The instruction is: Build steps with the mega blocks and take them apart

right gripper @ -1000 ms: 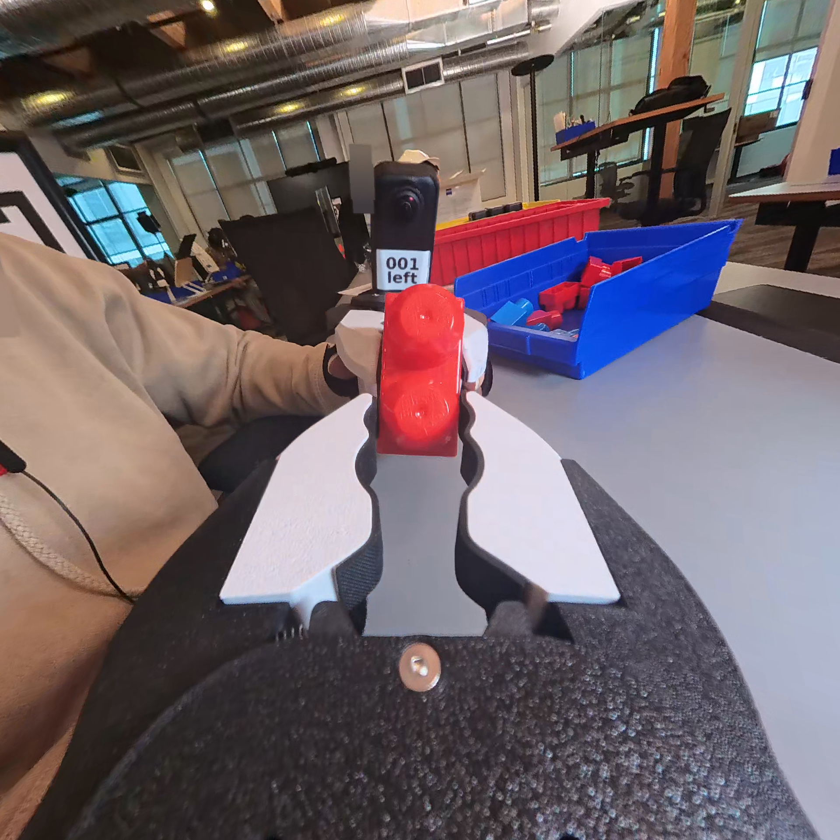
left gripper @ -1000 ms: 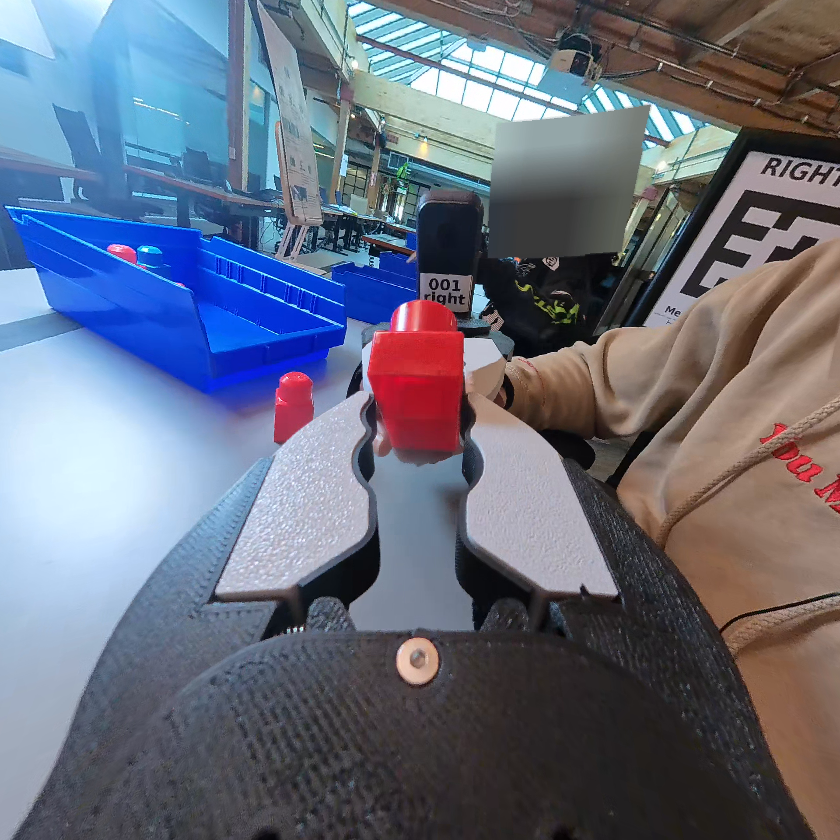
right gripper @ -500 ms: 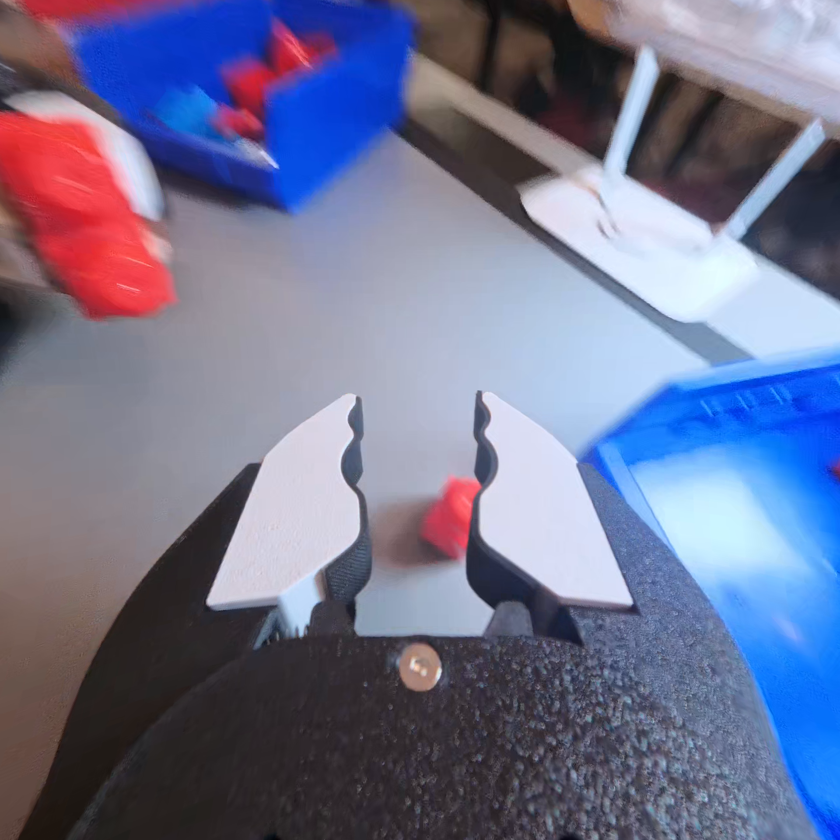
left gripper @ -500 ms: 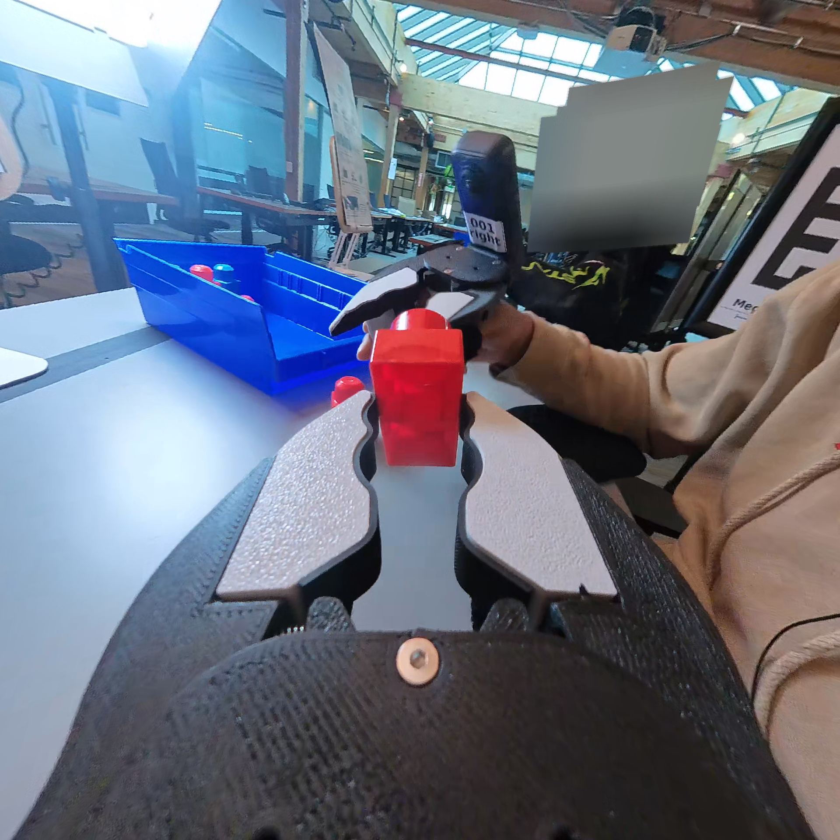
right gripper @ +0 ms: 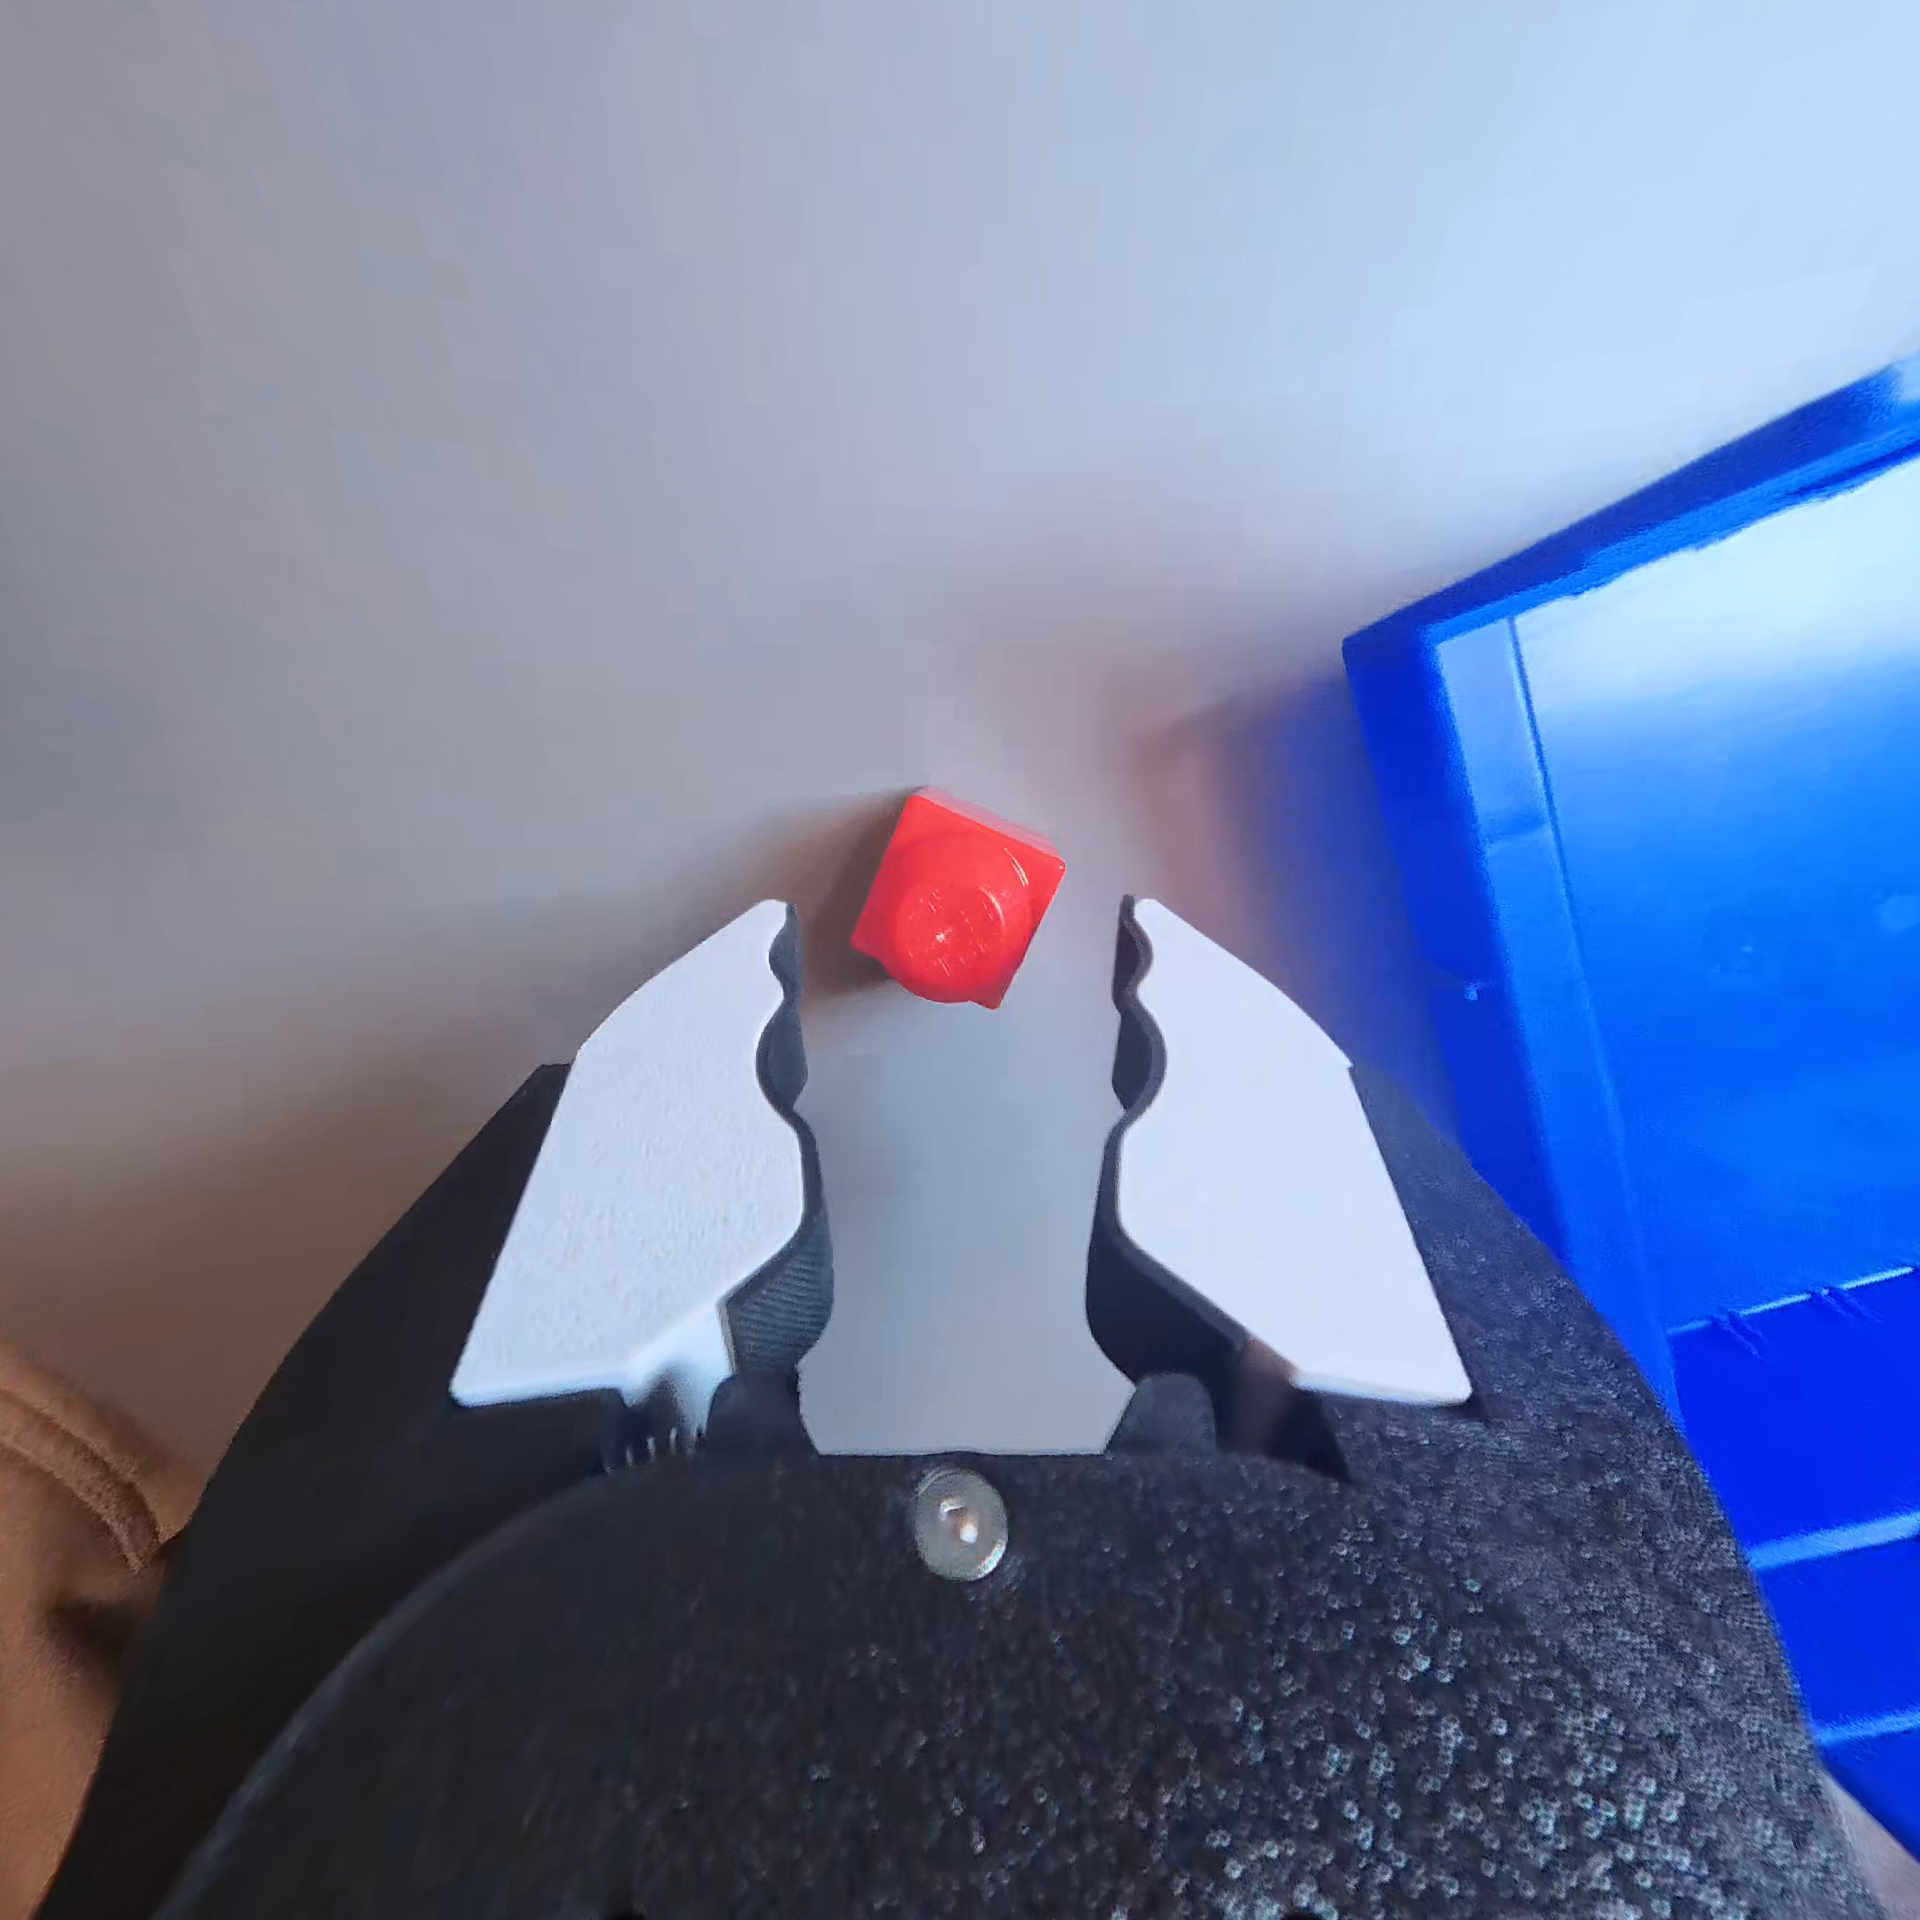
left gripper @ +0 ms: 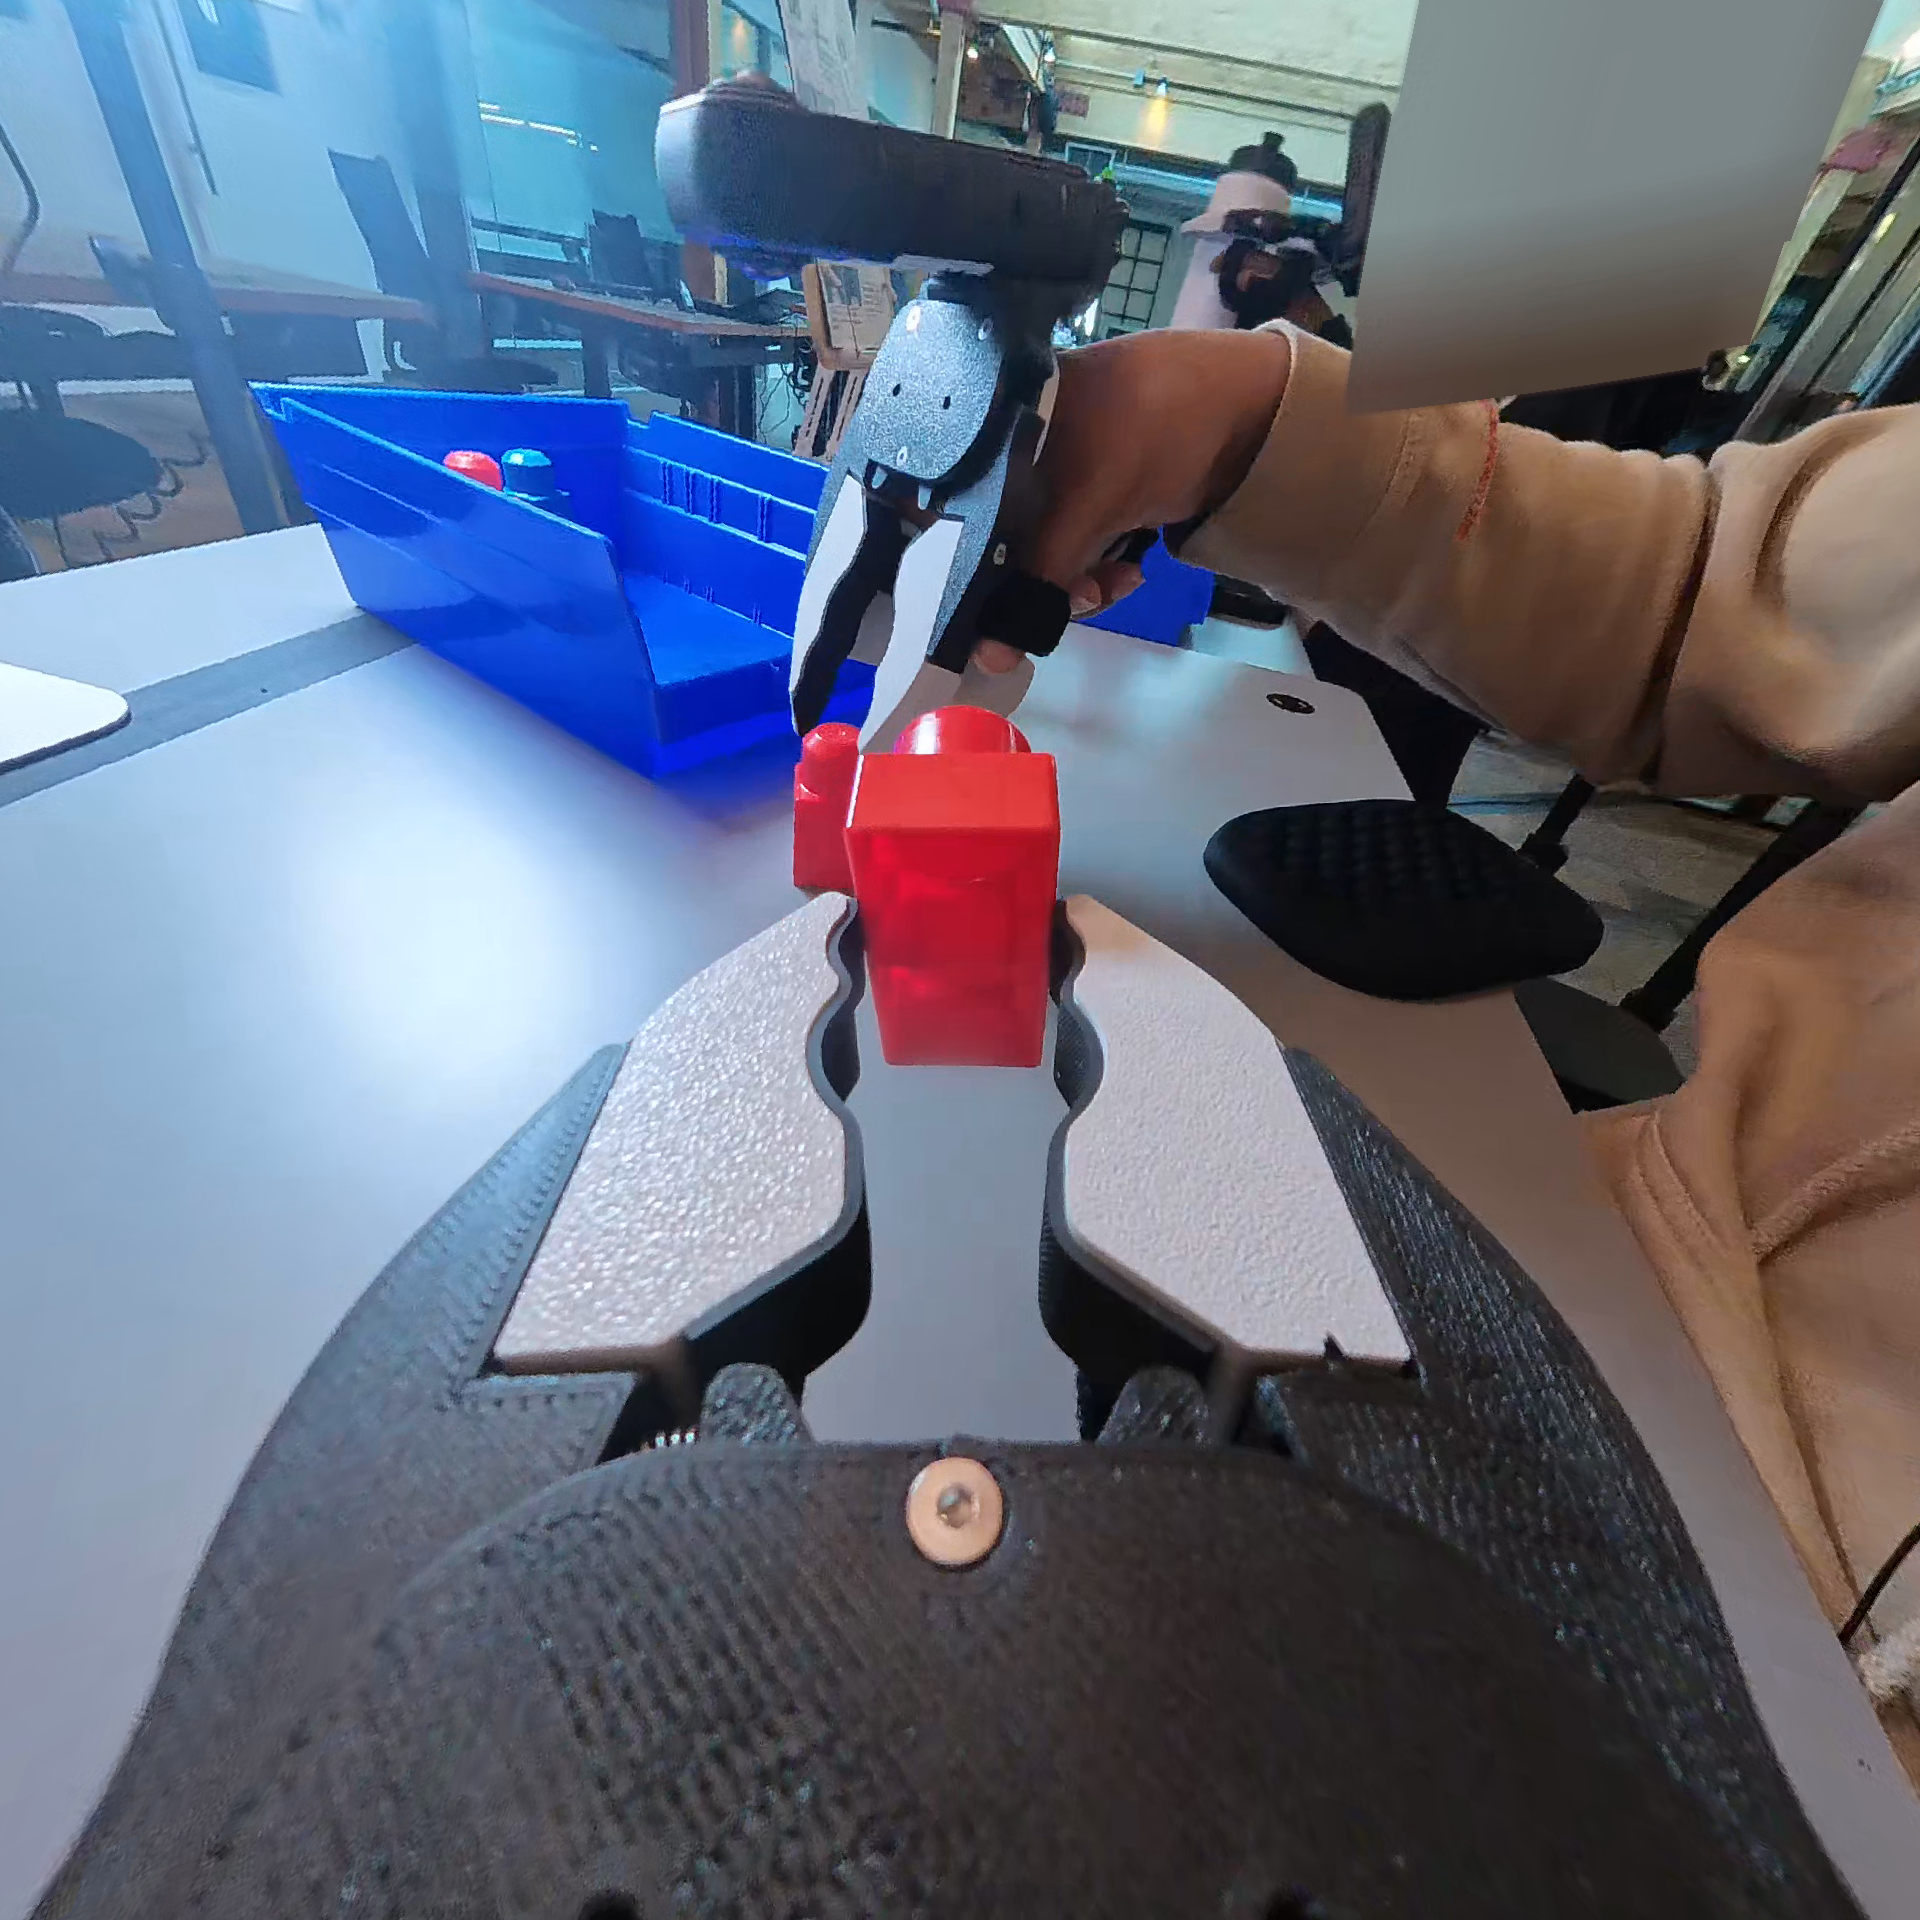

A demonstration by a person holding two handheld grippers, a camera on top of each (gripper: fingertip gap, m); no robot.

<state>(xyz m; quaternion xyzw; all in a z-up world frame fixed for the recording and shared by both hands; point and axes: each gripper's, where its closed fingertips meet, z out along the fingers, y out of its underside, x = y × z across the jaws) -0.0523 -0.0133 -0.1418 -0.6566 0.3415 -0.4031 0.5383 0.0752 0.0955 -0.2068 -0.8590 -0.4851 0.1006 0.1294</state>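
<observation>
A stacked red mega block piece (left gripper: 954, 904) is clamped between the fingers of the left gripper (left gripper: 951, 935), its stud pointing up. The right gripper (right gripper: 956, 935) is held with its fingers apart, pointed down at a single-stud red block (right gripper: 956, 902) standing on the grey table (right gripper: 623, 416). That block is seen just ahead of the fingertips and centred in the gap, turned diagonally to the jaws, so a slight twist is probably needed. A blue bin (right gripper: 1662, 935) lies to the right.
</observation>
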